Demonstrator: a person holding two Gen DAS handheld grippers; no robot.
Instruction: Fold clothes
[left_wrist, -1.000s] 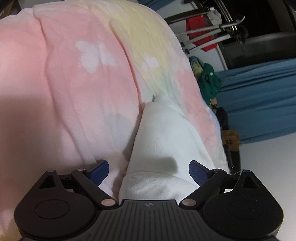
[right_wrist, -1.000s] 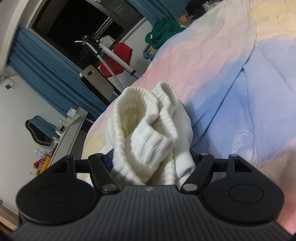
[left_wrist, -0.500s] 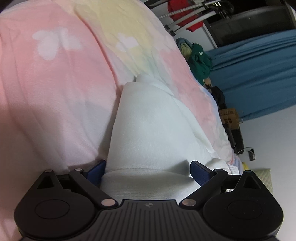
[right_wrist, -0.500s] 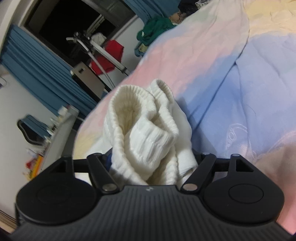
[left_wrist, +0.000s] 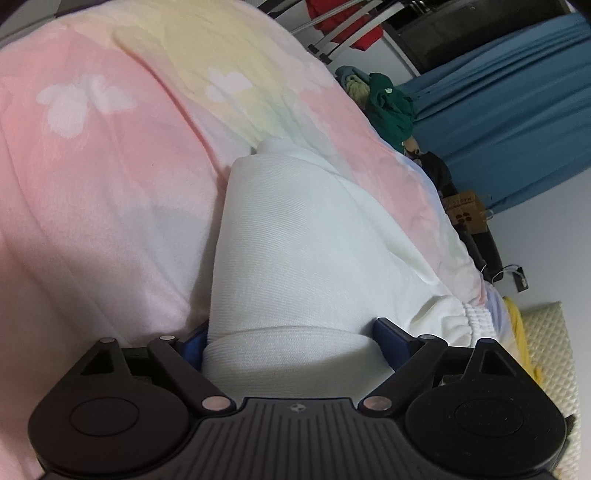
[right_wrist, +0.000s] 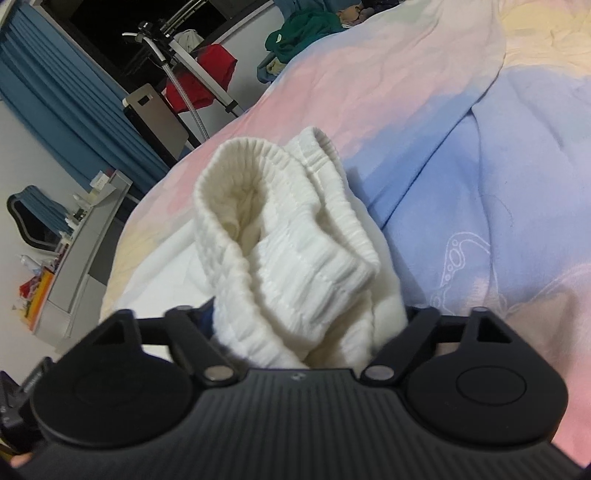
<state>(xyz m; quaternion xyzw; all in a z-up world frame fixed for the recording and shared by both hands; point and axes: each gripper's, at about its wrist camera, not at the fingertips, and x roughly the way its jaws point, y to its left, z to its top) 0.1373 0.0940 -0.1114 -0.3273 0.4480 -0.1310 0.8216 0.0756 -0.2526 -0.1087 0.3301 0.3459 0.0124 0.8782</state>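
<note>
Pastel bedcover (left_wrist: 110, 177) in pink, yellow and blue across the whole bed, with white flower shapes in the left wrist view and a white outline drawing on the blue part in the right wrist view (right_wrist: 498, 177); blue curtains (left_wrist: 517, 122) beyond the bed's edge, a drying rack (right_wrist: 192, 62) with a red garment hung on it, a heap of green clothing (right_wrist: 303, 29) at the far end of the bed; lying on the bedcover, white garment (left_wrist: 295, 251), smooth leg part running away from the left claw, ribbed elastic waistband (right_wrist: 280, 236) bunched and standing up in front of the right claw; left claw (left_wrist: 291, 334) spread fairly wide, blue pads pressed against both sides of a ribbed cuff of the garment; right claw (right_wrist: 310, 314) gripping the bunched waistband, pads mostly buried in the cloth.
</note>
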